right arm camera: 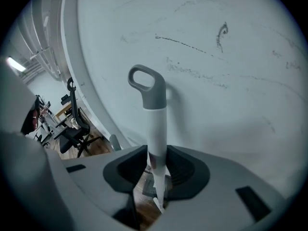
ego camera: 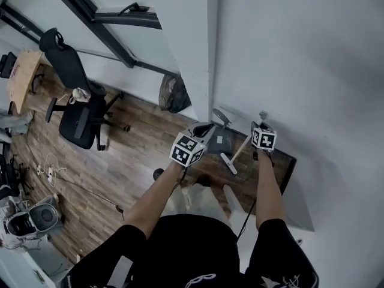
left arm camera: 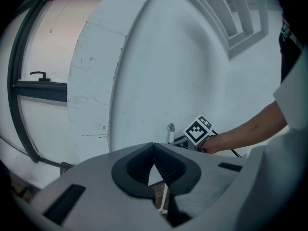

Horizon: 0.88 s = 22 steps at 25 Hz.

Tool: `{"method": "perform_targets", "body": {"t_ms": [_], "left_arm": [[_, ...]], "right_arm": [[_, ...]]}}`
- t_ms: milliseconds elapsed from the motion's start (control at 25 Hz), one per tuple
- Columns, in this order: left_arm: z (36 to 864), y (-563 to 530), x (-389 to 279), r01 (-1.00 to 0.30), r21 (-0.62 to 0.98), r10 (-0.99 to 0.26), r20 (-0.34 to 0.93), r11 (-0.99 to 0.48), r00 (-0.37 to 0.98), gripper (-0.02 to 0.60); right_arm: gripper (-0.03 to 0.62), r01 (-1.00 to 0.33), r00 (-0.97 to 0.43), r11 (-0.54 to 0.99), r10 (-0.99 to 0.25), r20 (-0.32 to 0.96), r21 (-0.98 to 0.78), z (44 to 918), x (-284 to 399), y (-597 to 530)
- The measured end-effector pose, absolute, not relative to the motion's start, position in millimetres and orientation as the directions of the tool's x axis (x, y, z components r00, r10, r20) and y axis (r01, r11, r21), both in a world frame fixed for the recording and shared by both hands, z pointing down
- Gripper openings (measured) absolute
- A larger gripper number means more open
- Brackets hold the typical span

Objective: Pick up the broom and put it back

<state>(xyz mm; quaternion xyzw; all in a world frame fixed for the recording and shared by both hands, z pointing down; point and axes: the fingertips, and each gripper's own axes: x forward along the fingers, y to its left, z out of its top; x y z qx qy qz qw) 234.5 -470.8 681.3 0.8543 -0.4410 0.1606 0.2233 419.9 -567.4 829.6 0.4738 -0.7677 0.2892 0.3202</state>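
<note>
The broom (right arm camera: 156, 129) stood about upright right by the white wall (right arm camera: 231, 81), white stick with a grey loop on top. Couldn't tell if its head was touching the floor (ego camera: 138, 155). Your right claw (right arm camera: 156, 170) was clamped on the stick below the loop. Your left claw (left arm camera: 154, 165) was closed on nothing, off to the side. Looked to me like the put-it-back step. Next you'd want to settle the head near the corner, lean the stick on the wall, then let go.

We see an office: a black swivel chair (ego camera: 77, 104) beside a wooden worktop (ego camera: 23, 77) at upper left, on a wood-plank floor (ego camera: 141, 146).
</note>
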Motion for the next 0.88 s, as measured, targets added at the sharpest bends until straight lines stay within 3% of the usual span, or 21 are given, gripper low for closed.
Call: {"method": "perform_targets", "body": {"t_ms": [360,880], "left_arm": [[685.7,-476.0,245.3,-0.817,0.239,-0.669,0.478,-0.525,0.569,0.021],[679.0,-465.6,254.7,-0.812,0.246,-0.668,0.469,-0.530,0.578,0.021]], "right_arm": [[0.154,-0.925,-0.340,0.338,-0.543,0.768,-0.170,837.8,435.7,-568.7],[0.156,-0.933,-0.335,0.318,-0.594,0.731,-0.170,815.8,456.1,-544.1]]}}
